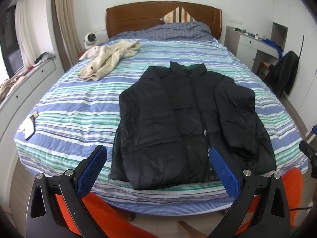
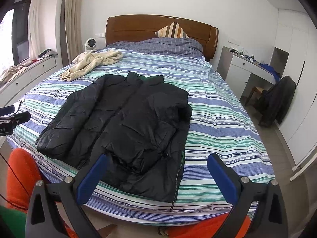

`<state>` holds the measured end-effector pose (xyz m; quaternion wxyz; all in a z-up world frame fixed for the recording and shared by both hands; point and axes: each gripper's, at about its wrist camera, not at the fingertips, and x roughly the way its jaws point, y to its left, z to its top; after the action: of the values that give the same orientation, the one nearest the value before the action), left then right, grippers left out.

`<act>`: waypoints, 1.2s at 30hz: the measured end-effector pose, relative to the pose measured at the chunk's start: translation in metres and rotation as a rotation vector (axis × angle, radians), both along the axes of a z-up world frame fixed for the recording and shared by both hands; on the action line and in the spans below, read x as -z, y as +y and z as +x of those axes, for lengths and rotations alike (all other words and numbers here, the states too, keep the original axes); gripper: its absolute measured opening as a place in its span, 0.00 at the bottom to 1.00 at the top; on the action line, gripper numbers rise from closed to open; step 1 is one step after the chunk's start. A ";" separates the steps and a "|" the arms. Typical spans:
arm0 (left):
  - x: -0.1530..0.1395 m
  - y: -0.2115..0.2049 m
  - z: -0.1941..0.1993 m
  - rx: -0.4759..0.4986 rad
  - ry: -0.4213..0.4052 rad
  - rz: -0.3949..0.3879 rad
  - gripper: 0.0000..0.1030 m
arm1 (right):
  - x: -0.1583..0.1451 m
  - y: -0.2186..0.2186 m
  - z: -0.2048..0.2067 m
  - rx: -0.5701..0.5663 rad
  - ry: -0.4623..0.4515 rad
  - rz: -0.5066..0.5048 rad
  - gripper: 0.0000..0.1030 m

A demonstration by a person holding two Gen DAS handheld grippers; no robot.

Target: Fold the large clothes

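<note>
Black puffer jacket [image 1: 188, 123] lies front-up on the striped bed [image 1: 79, 103], collar toward the headboard at 12 o'clock, both sleeves folded in across the body. Left hand-held gripper [image 1: 158, 158] hovers at the hem, jaws spread wide, holding nothing. Right hand-held gripper [image 2: 157, 164] likewise gapes wide and empty. Cream sweater [image 1: 109, 59] sits crumpled at 10 o'clock.

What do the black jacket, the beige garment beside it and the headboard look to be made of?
Black jacket: likely smooth synthetic shell, padded; slight sheen, puffy quilted panels.
Beige garment: seems fleece or thick knit; matte, nubby pile.
Headboard: looks like varnished wood; reddish-brown, glossy, though veneer cannot be ruled out.
</note>
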<state>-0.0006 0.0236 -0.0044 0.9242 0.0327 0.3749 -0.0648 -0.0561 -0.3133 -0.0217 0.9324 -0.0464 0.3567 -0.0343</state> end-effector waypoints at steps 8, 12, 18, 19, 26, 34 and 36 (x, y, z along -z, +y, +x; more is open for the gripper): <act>0.000 0.000 0.000 0.001 -0.002 0.000 1.00 | 0.002 0.002 0.001 -0.008 0.005 0.007 1.00; 0.000 0.000 0.000 0.000 -0.001 0.001 1.00 | 0.002 0.003 0.000 -0.010 0.003 0.007 1.00; 0.000 0.000 0.000 0.001 0.000 0.001 1.00 | 0.002 0.004 0.001 -0.011 0.007 0.010 1.00; 0.000 0.000 0.000 0.001 0.000 0.002 1.00 | 0.002 0.005 0.001 -0.011 0.007 0.010 1.00; 0.000 0.000 0.000 0.002 -0.001 0.004 1.00 | 0.003 0.005 0.002 -0.013 0.010 0.012 1.00; 0.001 -0.001 0.000 0.004 -0.002 0.007 1.00 | 0.004 0.005 0.002 -0.014 0.011 0.012 1.00; 0.001 -0.002 -0.001 0.004 -0.003 0.008 1.00 | 0.004 0.005 0.002 -0.014 0.012 0.012 1.00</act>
<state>-0.0014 0.0218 -0.0057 0.9245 0.0371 0.3738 -0.0652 -0.0537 -0.3080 -0.0257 0.9308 -0.0434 0.3621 -0.0251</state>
